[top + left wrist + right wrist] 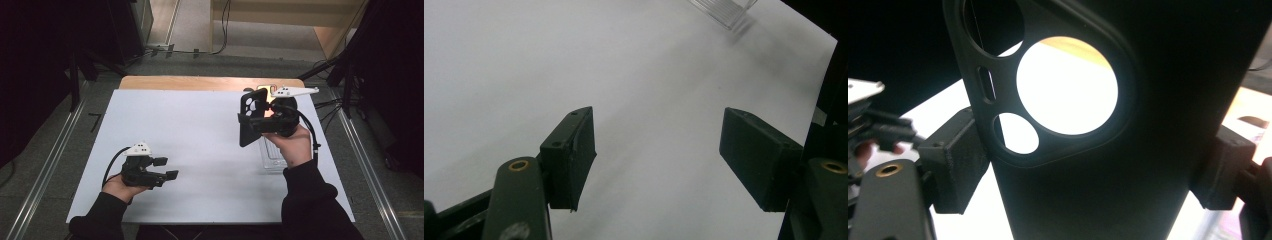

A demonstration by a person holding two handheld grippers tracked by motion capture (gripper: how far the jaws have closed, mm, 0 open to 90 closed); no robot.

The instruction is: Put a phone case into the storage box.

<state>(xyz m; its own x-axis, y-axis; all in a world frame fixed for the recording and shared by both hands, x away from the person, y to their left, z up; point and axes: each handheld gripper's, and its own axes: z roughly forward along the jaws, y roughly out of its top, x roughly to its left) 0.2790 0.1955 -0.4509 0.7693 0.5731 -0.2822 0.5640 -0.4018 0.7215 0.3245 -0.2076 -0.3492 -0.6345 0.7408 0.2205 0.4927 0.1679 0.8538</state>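
dark shelving and metal floor rails frame a wooden table (150, 82) whose top is almost wholly covered by a white sheet (200, 150); beyond the far edge a pale floor runs off toward light wood panels.

on the person's left, near the front edge of the sheet, the left gripper (167, 168) is held low over the white surface, pointing toward the middle of the table. its jaws stand well apart with nothing between them; in the left gripper view the two black pads (574, 160) frame bare white sheet, and a corner of a clear plastic tray (724, 10) shows at the top of that view.

on the person's right, the right gripper (250, 122) is raised above the far right part of the sheet and clamps a black phone case (251, 117). the case stands upright, lifted clear of the surface, its camera cutouts at the top end. in the right gripper view the pads (955, 160) press on both long edges of the case (1158, 125), just below the large round cutout, through which bright table shows. the clear plastic tray (272, 157) lies on the sheet under and just in front of that hand, close to the right edge.
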